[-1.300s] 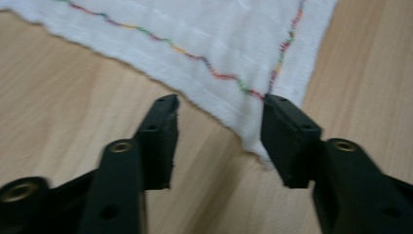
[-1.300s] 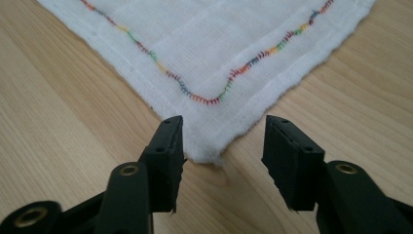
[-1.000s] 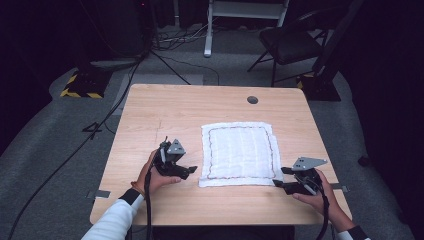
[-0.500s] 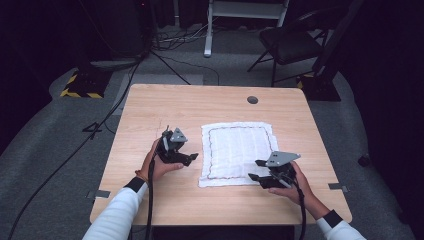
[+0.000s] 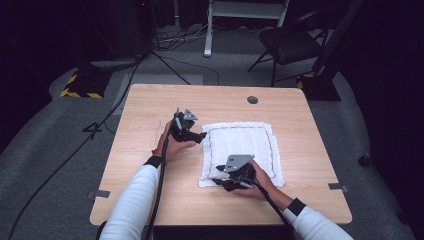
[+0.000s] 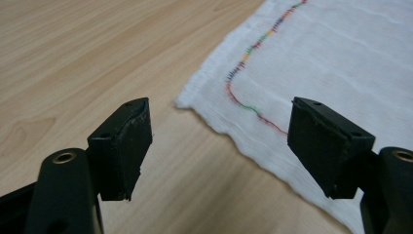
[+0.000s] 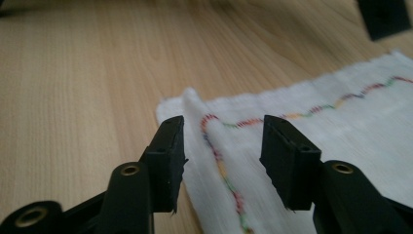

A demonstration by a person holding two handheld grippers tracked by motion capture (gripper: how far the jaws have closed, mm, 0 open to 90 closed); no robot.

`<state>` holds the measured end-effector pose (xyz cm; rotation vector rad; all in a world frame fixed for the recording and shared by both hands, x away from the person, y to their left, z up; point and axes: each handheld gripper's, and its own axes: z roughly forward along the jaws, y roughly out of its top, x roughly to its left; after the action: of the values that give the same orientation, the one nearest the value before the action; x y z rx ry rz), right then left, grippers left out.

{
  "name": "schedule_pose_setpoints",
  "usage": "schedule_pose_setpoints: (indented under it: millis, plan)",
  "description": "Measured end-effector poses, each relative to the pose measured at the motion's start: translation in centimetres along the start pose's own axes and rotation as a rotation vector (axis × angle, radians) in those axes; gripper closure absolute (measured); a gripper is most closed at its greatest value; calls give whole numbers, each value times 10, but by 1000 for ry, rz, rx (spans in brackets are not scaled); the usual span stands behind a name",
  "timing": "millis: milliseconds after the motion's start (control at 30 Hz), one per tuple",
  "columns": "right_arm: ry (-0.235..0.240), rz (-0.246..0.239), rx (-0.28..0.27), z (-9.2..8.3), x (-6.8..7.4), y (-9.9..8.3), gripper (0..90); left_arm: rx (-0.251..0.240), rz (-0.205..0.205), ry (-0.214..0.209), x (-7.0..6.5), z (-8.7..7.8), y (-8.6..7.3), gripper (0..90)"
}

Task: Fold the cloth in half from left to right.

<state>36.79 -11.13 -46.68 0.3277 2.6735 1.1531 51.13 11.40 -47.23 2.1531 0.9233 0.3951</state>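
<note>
Early stage: the white square cloth with multicoloured stitched border lies flat and unfolded on the light wooden worktop, the left gripper released beside its left edge, the right gripper, jaws just narrowing, apparently straddling its near-left corner ungrasped.

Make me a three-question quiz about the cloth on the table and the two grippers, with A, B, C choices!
1. Where is the white cloth?
A. spread flat on the wooden table
B. on the floor
C. draped over the chair

2. How many grippers are there?
A. one
B. two
C. three

3. How are the left gripper's jaws?
A. open, nothing between them
B. shut on the cloth
C. shut on a cup

Answers: 1 A, the cloth lies flat on the tabletop. 2 B, the left gripper and the right gripper, one in each hand. 3 A, its jaws stand apart short of the cloth's corner.
</note>
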Motion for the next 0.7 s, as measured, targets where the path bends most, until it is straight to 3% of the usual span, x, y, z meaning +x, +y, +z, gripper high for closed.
schedule_pose_setpoints:
  millis: [67,233,433,633,700]
  plan:
    - [21,-16,4,9,5,4,544,7,-40,-8,4,11,3,249]
    - [61,-44,22,30,16,9,555,31,-49,-3,4,32,8,239]
    - [52,-35,35,40,19,9,524,69,-48,45,1,51,15,228]
    - [24,-25,50,44,18,9,530,72,-93,39,7,57,14,170]
    - [17,-20,51,46,18,8,545,66,-86,36,8,57,13,175]
